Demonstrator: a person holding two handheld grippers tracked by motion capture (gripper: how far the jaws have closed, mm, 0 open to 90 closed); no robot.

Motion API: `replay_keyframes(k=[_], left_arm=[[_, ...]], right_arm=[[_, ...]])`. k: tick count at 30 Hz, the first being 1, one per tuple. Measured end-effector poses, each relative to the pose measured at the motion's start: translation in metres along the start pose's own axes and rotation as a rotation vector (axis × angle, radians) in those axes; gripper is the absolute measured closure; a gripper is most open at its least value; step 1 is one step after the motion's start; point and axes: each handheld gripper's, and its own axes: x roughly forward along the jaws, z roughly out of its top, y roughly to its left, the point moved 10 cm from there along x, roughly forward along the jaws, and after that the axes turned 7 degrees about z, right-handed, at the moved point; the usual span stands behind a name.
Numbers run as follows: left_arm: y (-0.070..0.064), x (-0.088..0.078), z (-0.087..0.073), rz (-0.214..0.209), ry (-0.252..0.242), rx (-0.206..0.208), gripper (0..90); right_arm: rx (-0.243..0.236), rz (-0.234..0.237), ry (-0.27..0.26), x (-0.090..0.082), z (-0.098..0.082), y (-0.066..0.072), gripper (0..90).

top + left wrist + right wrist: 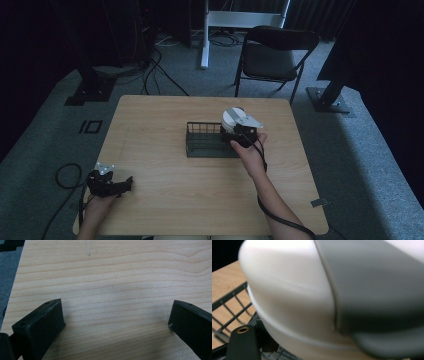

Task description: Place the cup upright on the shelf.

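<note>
Right claw grips this white-and-grey bowl over the wire basket's end. If my angle slips, it clips the rim and tips out; left claw idles wide open, empty.

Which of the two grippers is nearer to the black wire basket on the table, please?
Right. The right gripper is at the wire basket's right end with a white round object. The left gripper rests near the table's front-left corner, well apart.
</note>
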Motion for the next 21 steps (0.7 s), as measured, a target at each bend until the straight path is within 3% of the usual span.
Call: replay_keyframes(k=[12,21], left_arm=[[0.000,0.000,0.000,0.000,0.000,0.000,0.2],[0.000,0.000,0.000,0.000,0.000,0.000,0.2]], right_arm=[[0.058,-0.010,0.039,0.008,-0.012,0.001,18.5],[0.044,-0.032,0.082,0.012,-0.022,-0.003,18.5]])
